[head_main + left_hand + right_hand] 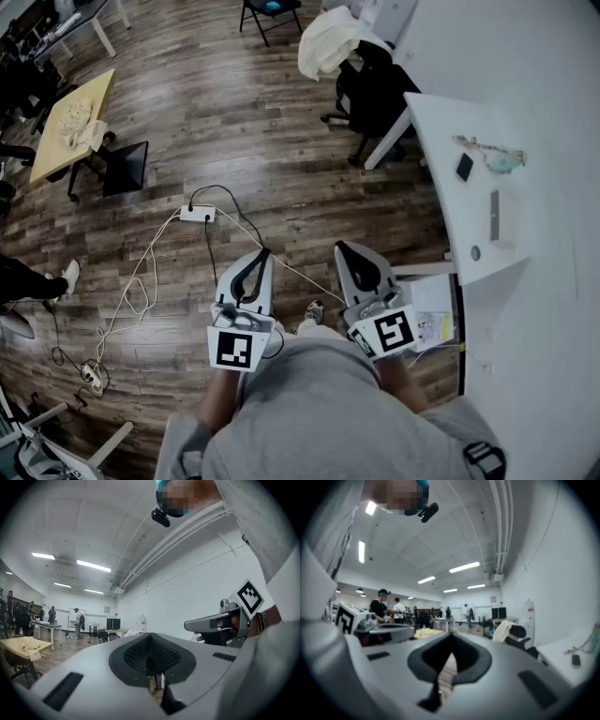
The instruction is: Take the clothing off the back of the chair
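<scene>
Left gripper (262,256) and right gripper (343,250) side by side, jaws closed on nothing, well apart from cream clothing (328,42) draped over far chair (375,94).

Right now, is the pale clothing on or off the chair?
On: the cream clothing hangs draped over the back of the black chair.

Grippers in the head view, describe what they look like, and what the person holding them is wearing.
Both look alike: the left gripper and right gripper have pale grey, tapering shells with black textured pads lining the jaws. Each carries a white cube with black square markers at its rear, the left cube and right cube. The person wears a grey top.
</scene>
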A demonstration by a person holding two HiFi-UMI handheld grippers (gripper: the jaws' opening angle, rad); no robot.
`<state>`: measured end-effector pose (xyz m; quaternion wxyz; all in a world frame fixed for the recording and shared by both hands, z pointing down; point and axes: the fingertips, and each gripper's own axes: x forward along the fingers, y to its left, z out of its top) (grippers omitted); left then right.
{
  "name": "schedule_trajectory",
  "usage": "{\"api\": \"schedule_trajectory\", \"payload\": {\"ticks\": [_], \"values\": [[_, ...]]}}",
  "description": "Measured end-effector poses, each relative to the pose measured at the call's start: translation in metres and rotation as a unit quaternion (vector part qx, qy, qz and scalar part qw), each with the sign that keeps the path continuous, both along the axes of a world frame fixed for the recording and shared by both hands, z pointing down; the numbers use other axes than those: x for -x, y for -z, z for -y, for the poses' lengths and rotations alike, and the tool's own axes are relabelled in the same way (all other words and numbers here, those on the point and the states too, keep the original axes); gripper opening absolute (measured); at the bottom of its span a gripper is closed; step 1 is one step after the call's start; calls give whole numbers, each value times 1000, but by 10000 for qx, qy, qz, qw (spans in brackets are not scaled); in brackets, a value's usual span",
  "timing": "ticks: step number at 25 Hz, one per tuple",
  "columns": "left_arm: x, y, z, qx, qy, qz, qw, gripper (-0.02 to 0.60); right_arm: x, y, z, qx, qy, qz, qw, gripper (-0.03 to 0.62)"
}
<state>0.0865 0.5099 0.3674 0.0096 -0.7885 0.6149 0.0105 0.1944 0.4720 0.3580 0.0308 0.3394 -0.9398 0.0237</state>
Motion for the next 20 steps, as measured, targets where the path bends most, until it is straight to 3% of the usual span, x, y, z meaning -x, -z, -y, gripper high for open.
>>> {"api": "schedule_trajectory", "payload": {"ticks": [20], "values": [[53,1,-1,-115,-407,-91,9991,37,52,-7,-8,137,-372,27,9992,34]]}}
